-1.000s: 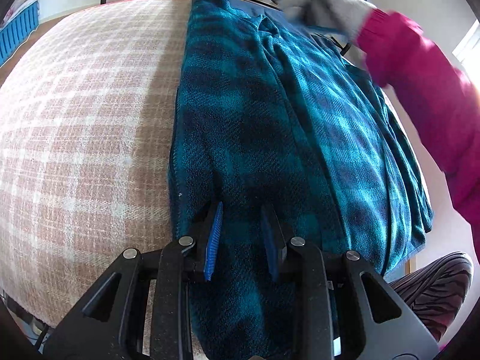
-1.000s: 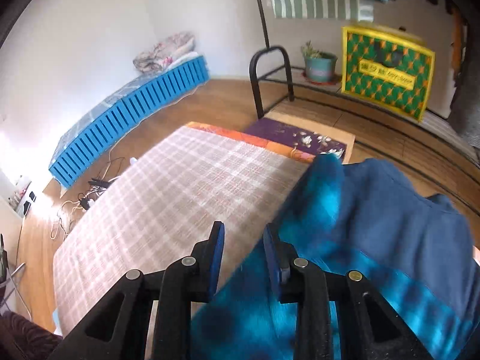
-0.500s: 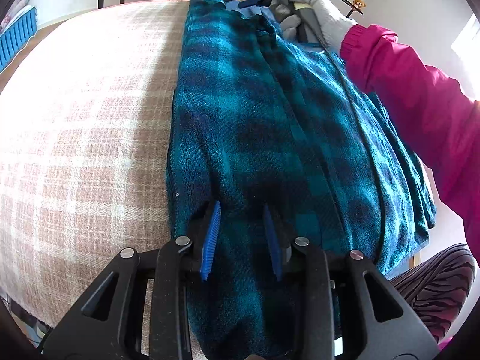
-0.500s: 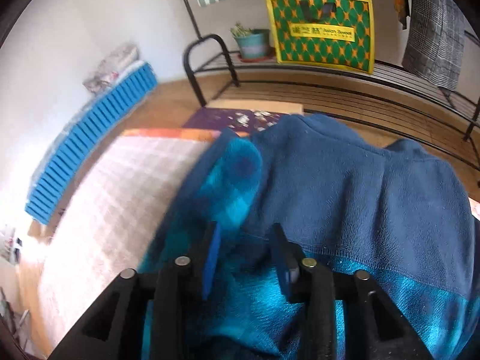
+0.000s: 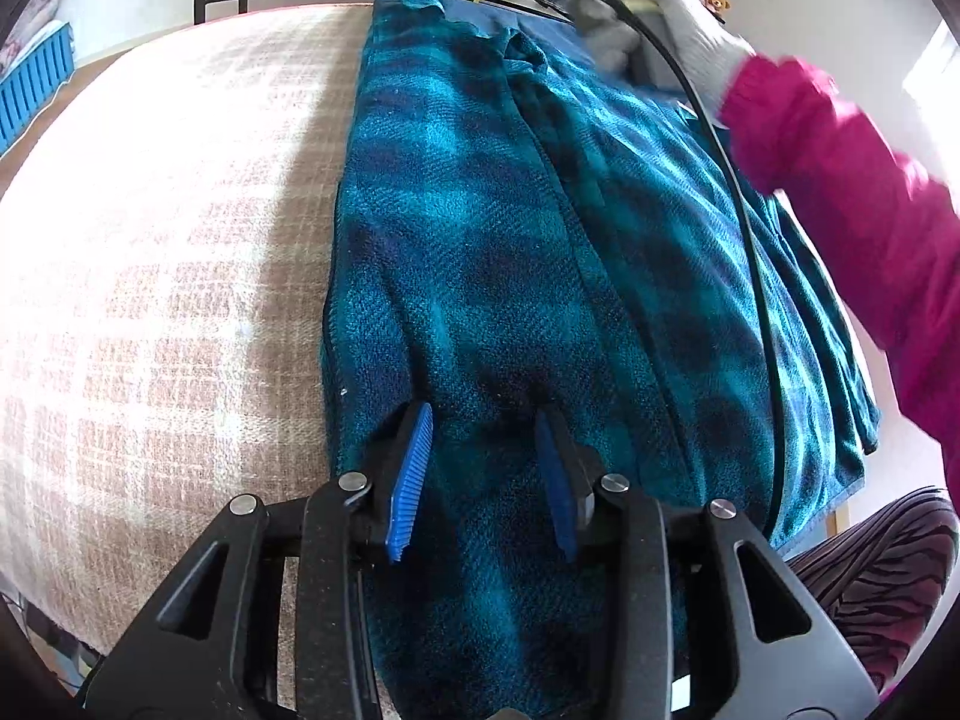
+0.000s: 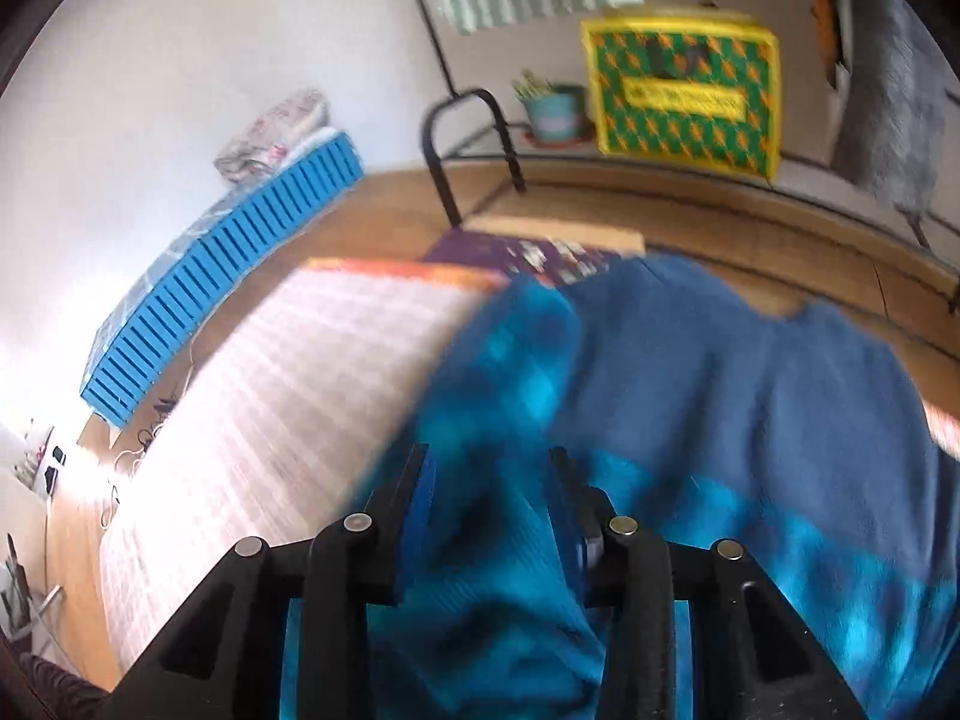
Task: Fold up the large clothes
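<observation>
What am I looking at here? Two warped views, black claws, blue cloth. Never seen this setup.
No robot: a person holds a two-finger tool in each hand, each with a fisheye camera looking along its fingers. The left view shows the left hand-held gripper open over a teal plaid fleece garment lying lengthwise on a pink checked table cover. The gloved right hand works at the far end. The blurred right view shows the right hand-held gripper, jaws apart with fleece between them near the garment's plain blue lining; whether it grips is unclear.
</observation>
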The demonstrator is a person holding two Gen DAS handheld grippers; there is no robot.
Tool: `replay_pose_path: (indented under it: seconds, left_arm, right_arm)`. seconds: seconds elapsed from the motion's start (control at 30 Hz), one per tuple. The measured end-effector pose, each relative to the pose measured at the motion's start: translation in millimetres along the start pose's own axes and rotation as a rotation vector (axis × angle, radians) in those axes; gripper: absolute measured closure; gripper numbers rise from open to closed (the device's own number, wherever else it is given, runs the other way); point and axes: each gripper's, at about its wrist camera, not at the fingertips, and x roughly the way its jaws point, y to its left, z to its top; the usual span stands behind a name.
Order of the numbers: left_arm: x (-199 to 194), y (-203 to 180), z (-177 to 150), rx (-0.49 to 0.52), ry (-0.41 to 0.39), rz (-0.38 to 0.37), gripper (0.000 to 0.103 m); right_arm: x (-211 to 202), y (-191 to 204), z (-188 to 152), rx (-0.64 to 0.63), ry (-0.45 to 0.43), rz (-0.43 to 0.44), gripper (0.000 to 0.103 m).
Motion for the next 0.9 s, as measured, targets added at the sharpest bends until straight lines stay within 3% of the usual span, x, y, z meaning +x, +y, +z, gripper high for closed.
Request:
replay_pose_path:
  seconds: [0.13,0.2,0.3,0.37,0.47,0.5,0.6,0.7,0.9]
  left_arm:
    - [0,0,1,-0.001,0.001,-0.002,0.067]
    - [1,-1,1,0.008,0.002,0.001,0.066]
    - [1,-3,-2,0.016,0.005,-0.006,0.061]
    - [-1,-5,-4,0.027,0.006,-0.002,0.059]
    - [-9,-8,-7,0.016,0.007,-0.012,0.059]
    - [-14,-7,-6,0.009,-0.002,-0.019,0.059]
    - [-35,-1,-6,0.014,-0.082,0.020,0.059]
    - [-57,14,-8,-0.011,-0.152,0.045,0.059]
    - [-82,27,-21,-0.004,-0.223,0.050,0.059]
  right_arm:
    - [38,13,22,-0.019,0.031,-0.128,0.058]
    - [51,20,18,-0.054,0.048,-0.142,0.059]
    - [76,24,3,-0.158,0.108,-0.254,0.062]
    - [74,18,4,-0.126,0.085,-0.260,0.054]
    - [60,9,5,-0.059,0.088,-0.304,0.057]
    - [50,9,6,-0.043,0.077,-0.305,0.062]
    - [2,9,5,0.021,0.009,-0.243,0.063]
    - [-62,12,0,0.052,-0.064,-0.182,0.063]
    - [-198,35,-35,0.037,-0.182,-0.154,0.061]
